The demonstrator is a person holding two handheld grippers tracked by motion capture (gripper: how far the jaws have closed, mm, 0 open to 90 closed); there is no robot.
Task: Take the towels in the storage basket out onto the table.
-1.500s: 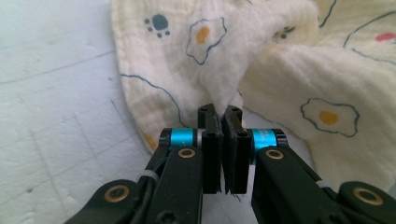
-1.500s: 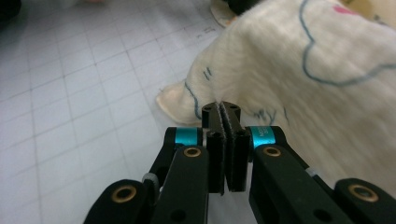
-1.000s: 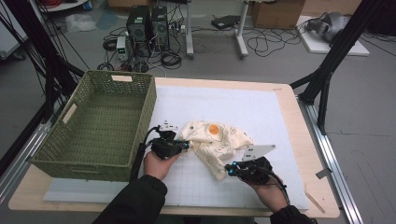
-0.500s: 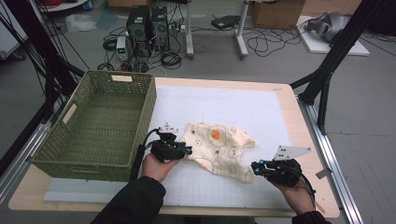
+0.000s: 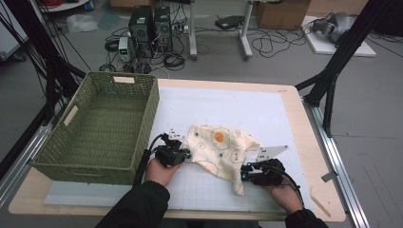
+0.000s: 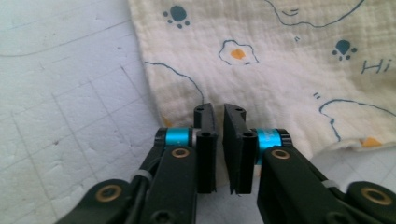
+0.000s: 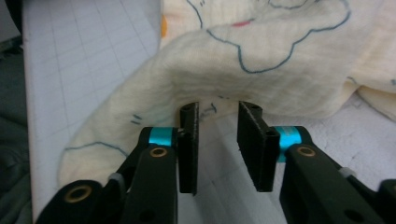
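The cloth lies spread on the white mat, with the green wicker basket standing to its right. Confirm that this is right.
Wrong side. In the high view the green wicker basket stands to the left of the cloth, which does lie spread on the white mat.

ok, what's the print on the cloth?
Cream cloth with blue-outlined fried eggs, orange yolks, dark blue paw prints and a blue "Hi"; clearest in the left gripper view.

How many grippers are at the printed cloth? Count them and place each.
2. The left gripper is at the cloth's left edge, beside the green wicker basket; the right gripper is at its lower right corner, jaws apart.
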